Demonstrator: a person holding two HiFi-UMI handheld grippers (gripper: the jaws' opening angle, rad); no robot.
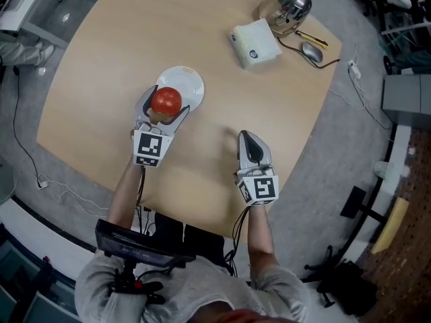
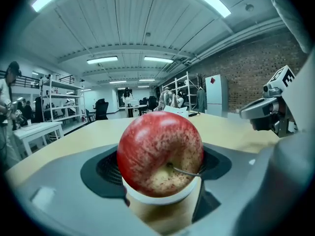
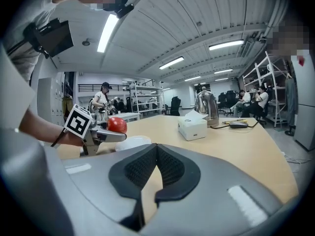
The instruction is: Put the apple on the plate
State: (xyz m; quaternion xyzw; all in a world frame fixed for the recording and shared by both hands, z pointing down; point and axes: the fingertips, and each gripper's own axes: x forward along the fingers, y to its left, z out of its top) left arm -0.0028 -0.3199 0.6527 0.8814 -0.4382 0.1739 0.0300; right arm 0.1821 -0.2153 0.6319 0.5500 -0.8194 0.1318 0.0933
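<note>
A red apple sits between the jaws of my left gripper, which is shut on it. It hangs over the near edge of the small white plate on the wooden table. In the left gripper view the apple fills the middle, stem towards the camera, with the plate's rim just under it. My right gripper rests to the right, jaws shut with nothing in them. Its own view shows the apple and the plate off to the left.
At the far right of the table stand a white tissue box, a shiny kettle, a mouse and a yellow pen. The table's near edge runs just below both grippers. Cables lie on the floor.
</note>
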